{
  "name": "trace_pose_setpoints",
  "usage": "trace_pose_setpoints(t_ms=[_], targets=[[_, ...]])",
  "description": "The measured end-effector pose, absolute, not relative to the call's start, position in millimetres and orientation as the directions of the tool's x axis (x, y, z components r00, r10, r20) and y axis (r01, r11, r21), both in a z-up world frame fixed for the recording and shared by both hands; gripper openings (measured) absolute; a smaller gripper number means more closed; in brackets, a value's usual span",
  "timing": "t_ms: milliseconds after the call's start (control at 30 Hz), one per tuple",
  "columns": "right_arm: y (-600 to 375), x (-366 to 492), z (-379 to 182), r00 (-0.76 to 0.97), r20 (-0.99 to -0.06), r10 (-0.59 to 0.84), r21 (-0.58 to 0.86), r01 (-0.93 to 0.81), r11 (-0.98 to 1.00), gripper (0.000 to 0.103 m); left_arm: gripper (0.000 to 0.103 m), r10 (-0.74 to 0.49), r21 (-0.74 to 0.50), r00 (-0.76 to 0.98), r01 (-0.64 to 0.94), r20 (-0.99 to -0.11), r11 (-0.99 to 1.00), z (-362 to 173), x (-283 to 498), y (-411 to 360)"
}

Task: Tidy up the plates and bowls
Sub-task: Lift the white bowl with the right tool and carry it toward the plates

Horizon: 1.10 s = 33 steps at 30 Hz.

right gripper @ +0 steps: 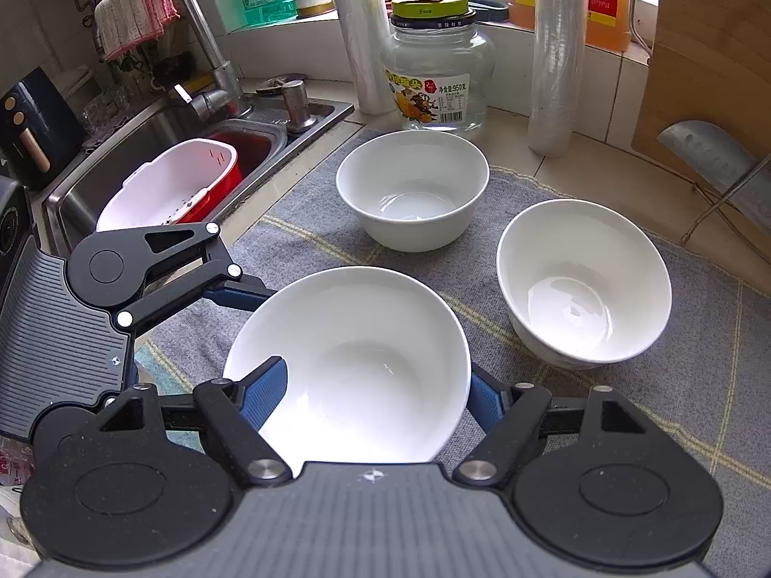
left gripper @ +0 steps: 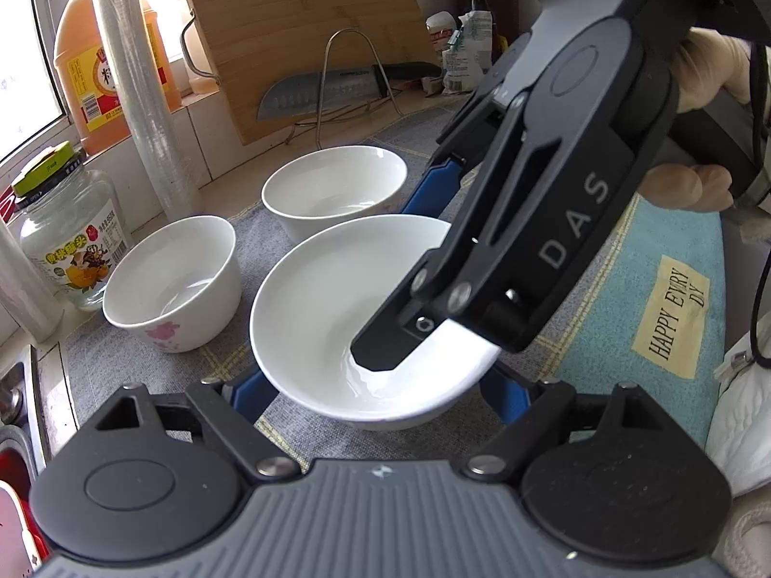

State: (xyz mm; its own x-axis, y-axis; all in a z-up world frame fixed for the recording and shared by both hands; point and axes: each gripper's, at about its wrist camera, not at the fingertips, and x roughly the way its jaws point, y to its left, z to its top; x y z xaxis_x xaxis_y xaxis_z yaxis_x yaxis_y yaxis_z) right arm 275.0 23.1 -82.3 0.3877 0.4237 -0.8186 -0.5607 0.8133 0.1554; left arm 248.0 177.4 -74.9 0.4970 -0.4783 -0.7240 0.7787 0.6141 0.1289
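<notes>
Left wrist view: my left gripper (left gripper: 380,392) straddles the near bowl (left gripper: 332,318) on the mat (left gripper: 626,289); I cannot tell if its jaws press. Right wrist view: my right gripper (right gripper: 378,397) has one finger inside the rim; grip uncertain. Next I'd judge: lift, nest into a neighbouring bowl (right gripper: 412,188).

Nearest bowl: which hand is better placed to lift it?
Probably right: the right gripper has one finger inside the bowl and one outside, bracketing its wall; the left gripper only flanks it from outside.
</notes>
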Motion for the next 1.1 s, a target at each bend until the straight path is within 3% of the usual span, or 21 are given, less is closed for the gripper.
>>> trace_pose_setpoints(t_ms=[400,1100], targets=[[-18,243,-75,0.451,-0.803,0.389,0.146,-0.484,0.863,0.083,0.089,-0.492,0.168,0.447,0.843,-0.747,0.511,-66,240,140],[-151,218,-78,0.536,-0.793,0.289,0.115,-0.334,0.936,0.083,0.089,-0.554,0.15,0.362,0.908,-0.75,0.391,-84,234,3]])
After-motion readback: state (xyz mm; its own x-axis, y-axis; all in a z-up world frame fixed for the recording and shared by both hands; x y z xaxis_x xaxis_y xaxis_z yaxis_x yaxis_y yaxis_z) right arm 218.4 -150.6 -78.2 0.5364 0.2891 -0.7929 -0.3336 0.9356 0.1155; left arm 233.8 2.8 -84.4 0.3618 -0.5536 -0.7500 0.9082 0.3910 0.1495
